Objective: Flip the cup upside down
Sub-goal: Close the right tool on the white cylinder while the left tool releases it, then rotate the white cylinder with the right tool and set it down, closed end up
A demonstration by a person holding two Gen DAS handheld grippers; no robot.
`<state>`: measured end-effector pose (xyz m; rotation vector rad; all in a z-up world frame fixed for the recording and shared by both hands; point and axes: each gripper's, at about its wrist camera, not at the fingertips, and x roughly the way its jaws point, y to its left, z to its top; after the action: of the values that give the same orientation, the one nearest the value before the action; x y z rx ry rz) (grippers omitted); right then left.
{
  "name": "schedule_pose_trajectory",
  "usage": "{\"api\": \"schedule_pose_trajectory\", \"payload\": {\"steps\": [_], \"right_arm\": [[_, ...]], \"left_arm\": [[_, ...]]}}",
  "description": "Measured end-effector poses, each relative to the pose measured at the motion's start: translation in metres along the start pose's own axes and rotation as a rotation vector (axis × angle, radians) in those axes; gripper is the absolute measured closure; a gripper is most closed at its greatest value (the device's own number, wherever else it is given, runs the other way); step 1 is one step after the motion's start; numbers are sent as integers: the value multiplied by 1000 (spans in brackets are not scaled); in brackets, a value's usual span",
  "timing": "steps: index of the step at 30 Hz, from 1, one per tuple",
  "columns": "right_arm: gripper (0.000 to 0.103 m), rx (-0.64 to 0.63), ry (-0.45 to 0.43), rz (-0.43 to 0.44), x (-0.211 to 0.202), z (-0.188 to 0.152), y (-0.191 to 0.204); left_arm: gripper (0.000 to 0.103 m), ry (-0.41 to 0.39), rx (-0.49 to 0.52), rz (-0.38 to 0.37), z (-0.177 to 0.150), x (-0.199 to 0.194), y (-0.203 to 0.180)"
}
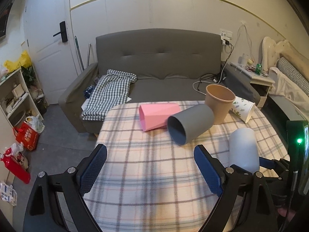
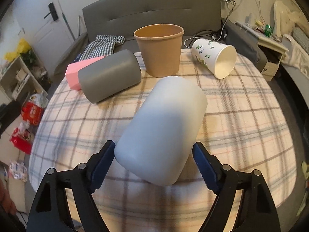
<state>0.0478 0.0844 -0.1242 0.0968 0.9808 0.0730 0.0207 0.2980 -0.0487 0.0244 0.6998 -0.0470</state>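
Note:
A pale blue cup (image 2: 162,129) lies tilted between the fingers of my right gripper (image 2: 154,164), closed end pointing away from me, and the blue pads press its sides near the rim. It also shows at the right of the left wrist view (image 1: 243,148). My left gripper (image 1: 150,166) is open and empty above the plaid tablecloth (image 1: 146,174). A grey cup (image 1: 190,126) lies on its side. A pink faceted cup (image 1: 158,117) lies on its side behind it. A brown paper cup (image 1: 219,104) stands upright. A white leaf-print cup (image 1: 243,109) lies on its side.
A grey sofa (image 1: 158,61) with a checked cloth (image 1: 110,92) stands behind the table. A door (image 1: 48,44) and shelves (image 1: 15,96) are at the left, with bags on the floor. A bedside cabinet (image 1: 258,81) and a bed are at the right.

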Motion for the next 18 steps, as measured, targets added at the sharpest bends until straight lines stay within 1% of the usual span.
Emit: {"api": "schedule_pose_trajectory", "payload": {"steps": [4, 8, 15, 18], "right_arm": [[24, 1, -17, -6, -11, -1, -13], [26, -10, -58, -16, -25, 1, -24], [27, -65, -138, -37, -45, 9, -29], [28, -73, -153, -32, -47, 15, -32]], "left_arm": [[9, -4, 13, -23, 2, -1, -13], [9, -9, 34, -34, 3, -4, -26], [9, -8, 48, -41, 3, -2, -38], [9, -2, 44, -46, 3, 1, -40]]}}
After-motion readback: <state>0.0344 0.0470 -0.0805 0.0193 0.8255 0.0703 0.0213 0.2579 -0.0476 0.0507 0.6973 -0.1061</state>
